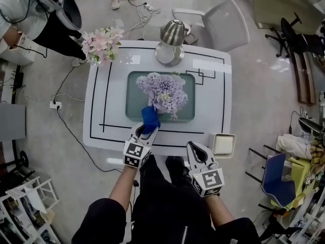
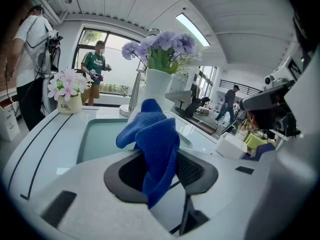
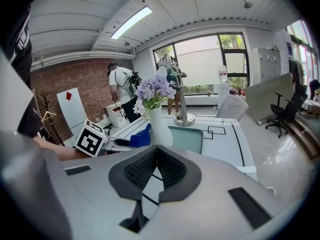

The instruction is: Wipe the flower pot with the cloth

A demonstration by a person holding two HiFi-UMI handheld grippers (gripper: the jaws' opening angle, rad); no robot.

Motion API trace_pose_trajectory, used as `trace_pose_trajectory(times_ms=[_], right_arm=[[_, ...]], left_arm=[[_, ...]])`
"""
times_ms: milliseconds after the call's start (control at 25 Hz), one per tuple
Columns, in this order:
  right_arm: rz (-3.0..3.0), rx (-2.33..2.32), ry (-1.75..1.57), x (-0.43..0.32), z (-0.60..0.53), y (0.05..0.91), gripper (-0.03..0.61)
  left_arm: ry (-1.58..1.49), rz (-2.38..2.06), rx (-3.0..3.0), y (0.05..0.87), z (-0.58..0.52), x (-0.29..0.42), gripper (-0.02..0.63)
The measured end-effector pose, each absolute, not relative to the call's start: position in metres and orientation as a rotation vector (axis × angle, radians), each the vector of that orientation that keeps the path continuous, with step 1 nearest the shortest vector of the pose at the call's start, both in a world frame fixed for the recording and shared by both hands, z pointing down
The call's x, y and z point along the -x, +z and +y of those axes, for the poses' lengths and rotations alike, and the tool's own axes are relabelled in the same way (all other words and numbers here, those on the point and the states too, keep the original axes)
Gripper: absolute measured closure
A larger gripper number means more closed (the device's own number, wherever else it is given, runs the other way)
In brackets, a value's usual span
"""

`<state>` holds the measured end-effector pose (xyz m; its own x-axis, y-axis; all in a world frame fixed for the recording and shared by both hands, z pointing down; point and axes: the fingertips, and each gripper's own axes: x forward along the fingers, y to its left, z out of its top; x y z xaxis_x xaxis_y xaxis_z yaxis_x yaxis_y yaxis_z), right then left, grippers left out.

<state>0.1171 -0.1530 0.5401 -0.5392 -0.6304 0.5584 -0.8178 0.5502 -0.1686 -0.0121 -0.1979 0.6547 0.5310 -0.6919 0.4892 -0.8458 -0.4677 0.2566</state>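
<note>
Listing from my left to my right.

1. Person (image 1: pixel 30 14) in a white top, standing past the far left corner of the tabletop (image 1: pixel 213 105).
2. Pink bouquet (image 1: pixel 101 44) in a small cream pot, on the far left corner of the tabletop.
3. Black outline (image 1: pixel 107 85) drawn on the white tabletop, running round the middle area.
4. Teal mat (image 1: pixel 134 100), rectangular, at the middle of the tabletop inside that outline.
5. My left tool (image 1: pixel 147 128), over the near edge of the tabletop and pointed at the mat. In the left gripper view this tool (image 2: pixel 160 166) is clamped on the cloth (image 2: pixel 155 139), which is blue; one end hangs below the jaws and the rest bunches up above them.
6. Cloth (image 1: pixel 150 117), raised at the near left side of the flower pot. I cannot tell whether it touches.
7. Flower pot (image 2: pixel 156 86), white, tall and upright on the teal mat. From above it is mostly hidden under its purple flowers (image 1: pixel 163 91).
8. Silver lamp (image 1: pixel 171 39), on a round base at the far edge of the tabletop, behind the mat.
9. My right tool (image 1: pixel 195 149), held back over my lap, off the near edge. Its jaws are pressed together with nothing between them (image 3: pixel 156 166).
10. White tray (image 1: pixel 224 144), small and square, at the near right corner.
11. Grey chair (image 1: pixel 223 24), beyond the far right corner.
</note>
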Motion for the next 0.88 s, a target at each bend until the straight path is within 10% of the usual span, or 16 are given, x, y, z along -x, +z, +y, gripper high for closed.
trace_pose_trajectory(times_ms=[880], right_arm=[[-2.383, -1.215, 0.639, -0.205, -0.148, 0.543, 0.571]], left_arm=[[0.147, -1.513, -2.087, 0.620, -0.282, -0.084, 0.457]])
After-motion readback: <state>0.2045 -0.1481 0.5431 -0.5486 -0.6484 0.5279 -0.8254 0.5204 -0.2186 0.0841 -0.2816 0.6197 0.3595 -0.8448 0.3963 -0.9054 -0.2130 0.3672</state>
